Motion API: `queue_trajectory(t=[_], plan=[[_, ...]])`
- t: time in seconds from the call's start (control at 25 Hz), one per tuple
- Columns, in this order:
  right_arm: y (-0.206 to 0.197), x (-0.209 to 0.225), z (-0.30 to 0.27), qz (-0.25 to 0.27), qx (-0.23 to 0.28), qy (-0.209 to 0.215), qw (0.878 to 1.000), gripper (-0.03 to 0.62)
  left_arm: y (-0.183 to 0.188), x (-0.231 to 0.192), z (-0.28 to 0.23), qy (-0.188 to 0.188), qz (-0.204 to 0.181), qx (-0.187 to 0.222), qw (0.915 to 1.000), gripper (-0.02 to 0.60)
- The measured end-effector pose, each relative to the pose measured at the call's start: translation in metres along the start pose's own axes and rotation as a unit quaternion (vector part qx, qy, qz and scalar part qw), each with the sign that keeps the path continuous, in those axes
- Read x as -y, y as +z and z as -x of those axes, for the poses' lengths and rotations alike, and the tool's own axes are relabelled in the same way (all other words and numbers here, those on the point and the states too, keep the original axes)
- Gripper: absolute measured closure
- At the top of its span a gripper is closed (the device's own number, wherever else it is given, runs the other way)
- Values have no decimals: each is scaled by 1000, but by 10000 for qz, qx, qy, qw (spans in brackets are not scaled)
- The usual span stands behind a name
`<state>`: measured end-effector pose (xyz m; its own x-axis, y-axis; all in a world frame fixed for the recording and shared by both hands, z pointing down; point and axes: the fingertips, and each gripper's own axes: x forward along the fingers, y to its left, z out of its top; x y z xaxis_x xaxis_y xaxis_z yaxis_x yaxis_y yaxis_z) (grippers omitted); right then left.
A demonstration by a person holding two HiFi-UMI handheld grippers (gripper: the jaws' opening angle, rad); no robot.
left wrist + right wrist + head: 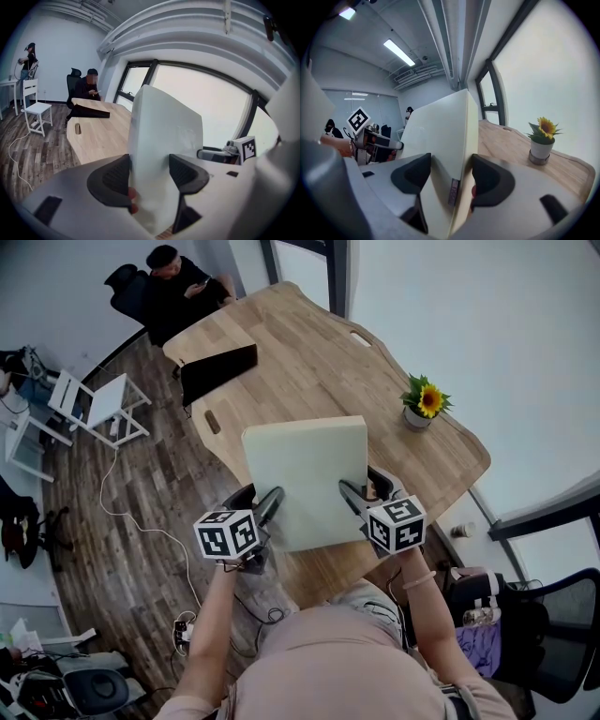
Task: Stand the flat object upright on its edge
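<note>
Both grippers are clamped on the same thing. The left gripper (258,502) has its jaws pinched on one side edge of the cream slab (305,479), and the right gripper (366,489) is pinched on the opposite side edge. So the slab sits right between the two tools, spanning from one set of jaws to the other, held over the near end of the wooden table (309,352). In the head view its broad face leans back toward the camera, so I'd call it tilted rather than properly vertical. I can't tell whether its lower edge touches the wood.

In the left gripper view the slab fills the whole gap and both pads (185,171) press on its faces. Same story in the right gripper view, with a small label (453,191) on the slab's edge right at the jaws.

Handling guess: it looks like a foam or cushion pad, so thick, light, a bit squashy, and matte enough not to slip. Soft stuff can bow if you grab it by one corner, so a grip on both side edges seems like the right call. That edge looks thick enough to stand on, but light things tip easily, so I'd let go gently, one side at a time. The sunflower pot (424,404) is well apart, ahead of the right gripper on its outer side, so no worry there.
</note>
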<state>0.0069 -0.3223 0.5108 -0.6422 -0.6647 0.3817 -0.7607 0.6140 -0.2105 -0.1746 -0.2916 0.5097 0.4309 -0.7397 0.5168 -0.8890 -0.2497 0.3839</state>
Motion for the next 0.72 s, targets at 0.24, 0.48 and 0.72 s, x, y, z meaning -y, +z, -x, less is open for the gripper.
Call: queue_trajectory(t=[0.24,0.48,0.72], plan=[[5,0,5,279,100,-61,9995,321,2,5,2,33,-118,153,9998,319],[8,0,9,443,242,-129,9986,322,4,8,4,59,-271,244,9993,319],[14,2,12,665,370,-246,9968,324,9,13,4,113,-516,383,9979,319]])
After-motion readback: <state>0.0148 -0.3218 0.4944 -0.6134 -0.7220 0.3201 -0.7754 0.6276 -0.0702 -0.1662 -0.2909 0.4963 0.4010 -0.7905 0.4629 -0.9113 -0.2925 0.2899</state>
